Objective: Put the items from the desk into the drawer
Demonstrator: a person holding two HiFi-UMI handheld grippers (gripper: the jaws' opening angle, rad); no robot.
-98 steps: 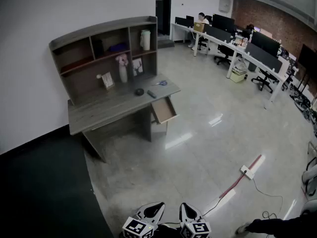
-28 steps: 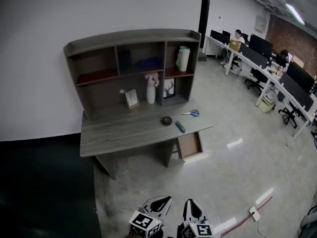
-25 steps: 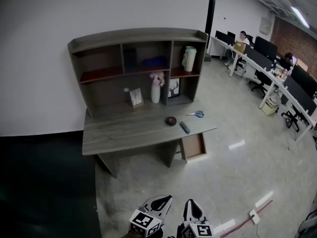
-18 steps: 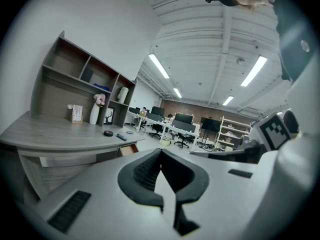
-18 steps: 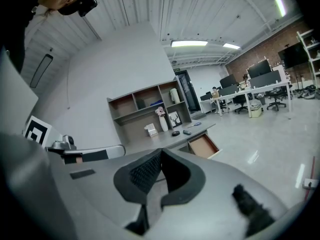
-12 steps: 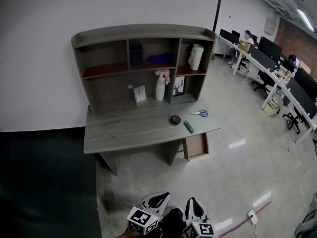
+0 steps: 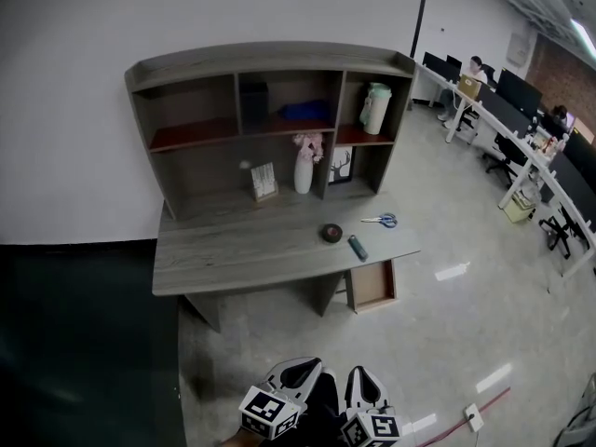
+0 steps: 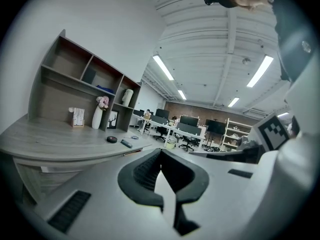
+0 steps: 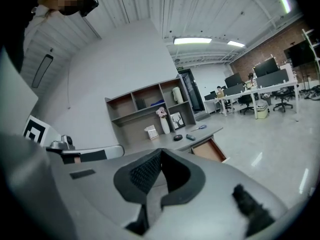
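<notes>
In right gripper view, drawer (image 9: 208,150) open

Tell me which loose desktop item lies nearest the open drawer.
The dark oblong item, at the edge above the drawer; round disc and scissors sit farther back.

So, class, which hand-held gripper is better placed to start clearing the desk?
Probably right. The right hand-held gripper lines up with the blue-handled scissors, dark round disc and open wooden drawer; the left hand-held gripper sits further aside. Both are shut, empty and far off.
</notes>
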